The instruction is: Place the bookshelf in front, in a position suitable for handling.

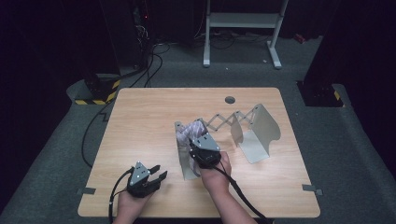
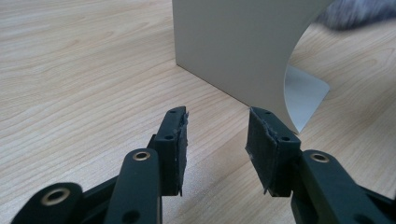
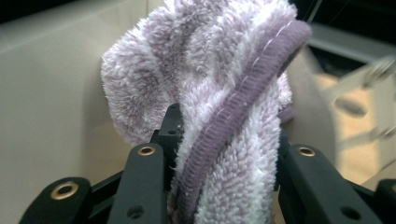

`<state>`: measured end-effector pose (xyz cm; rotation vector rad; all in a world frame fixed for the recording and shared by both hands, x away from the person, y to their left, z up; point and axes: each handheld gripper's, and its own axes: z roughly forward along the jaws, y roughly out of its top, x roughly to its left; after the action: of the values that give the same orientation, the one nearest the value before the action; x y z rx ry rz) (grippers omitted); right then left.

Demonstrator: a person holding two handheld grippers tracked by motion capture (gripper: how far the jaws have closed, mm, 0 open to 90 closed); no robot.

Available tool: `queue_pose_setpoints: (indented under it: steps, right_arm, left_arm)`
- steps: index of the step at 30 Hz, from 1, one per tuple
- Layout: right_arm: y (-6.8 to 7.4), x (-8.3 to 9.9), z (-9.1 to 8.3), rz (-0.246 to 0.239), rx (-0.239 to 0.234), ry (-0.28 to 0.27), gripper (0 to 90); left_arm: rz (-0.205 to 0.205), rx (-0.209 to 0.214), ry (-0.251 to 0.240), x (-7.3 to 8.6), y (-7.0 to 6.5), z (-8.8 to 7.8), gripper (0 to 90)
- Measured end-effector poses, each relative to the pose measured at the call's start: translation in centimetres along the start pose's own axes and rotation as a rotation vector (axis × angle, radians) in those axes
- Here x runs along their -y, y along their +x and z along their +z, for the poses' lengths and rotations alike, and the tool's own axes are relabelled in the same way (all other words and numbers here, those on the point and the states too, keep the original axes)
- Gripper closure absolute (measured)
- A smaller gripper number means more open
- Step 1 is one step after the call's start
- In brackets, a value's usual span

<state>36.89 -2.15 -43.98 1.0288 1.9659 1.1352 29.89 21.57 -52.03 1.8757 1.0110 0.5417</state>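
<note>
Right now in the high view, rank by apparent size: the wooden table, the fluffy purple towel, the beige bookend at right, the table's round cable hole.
1. Wooden table, largest by far.
2. Beige bookend at right.
3. Fluffy purple towel, partly hidden behind the right gripper, so its true extent is unsure.
4. Round cable hole, smallest.

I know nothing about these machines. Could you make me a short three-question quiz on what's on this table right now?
1. True or false: the right tool grips a fluffy purple towel.
2. The left tool is: A) holding the towel B) empty, jaws apart C) clamped on the rack.
3. What links the two beige end plates of the expandable rack?

Key: 1 true; 2 B; 3 a scissor-like folding lattice.
</note>
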Motion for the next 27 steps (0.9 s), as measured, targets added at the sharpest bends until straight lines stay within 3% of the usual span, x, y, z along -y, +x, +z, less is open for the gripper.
queue_pose_setpoints:
  steps: [5,9,16,21,25,27]
  right_arm:
    - [-0.4,-1.3,-0.1,0.007,0.020,-0.032,63.6]
    - [0.1,-0.4,1.0,-0.010,0.031,0.004,64.0]
    - [1.3,3.9,4.1,-0.025,0.016,0.149,64.7]
    - [1.4,5.7,5.5,-0.015,-0.013,0.229,64.8]
    - [1.2,5.1,5.1,-0.003,-0.022,0.210,64.9]
    - [1.0,4.3,4.3,0.002,-0.029,0.170,64.8]
  left_arm:
    - [0.001,-0.003,-0.003,0.0,0.0,0.0,57.8]
    - [-0.006,-0.002,-0.005,0.0,0.1,-0.1,57.9]
    - [-0.004,0.002,-0.006,0.0,0.0,-0.1,57.9]
    - [-0.006,0.002,-0.005,0.0,0.0,-0.1,57.9]
    - [-0.007,0.001,-0.007,0.0,0.0,-0.1,57.9]
    - [-0.006,0.002,-0.005,0.0,0.0,-0.1,57.9]
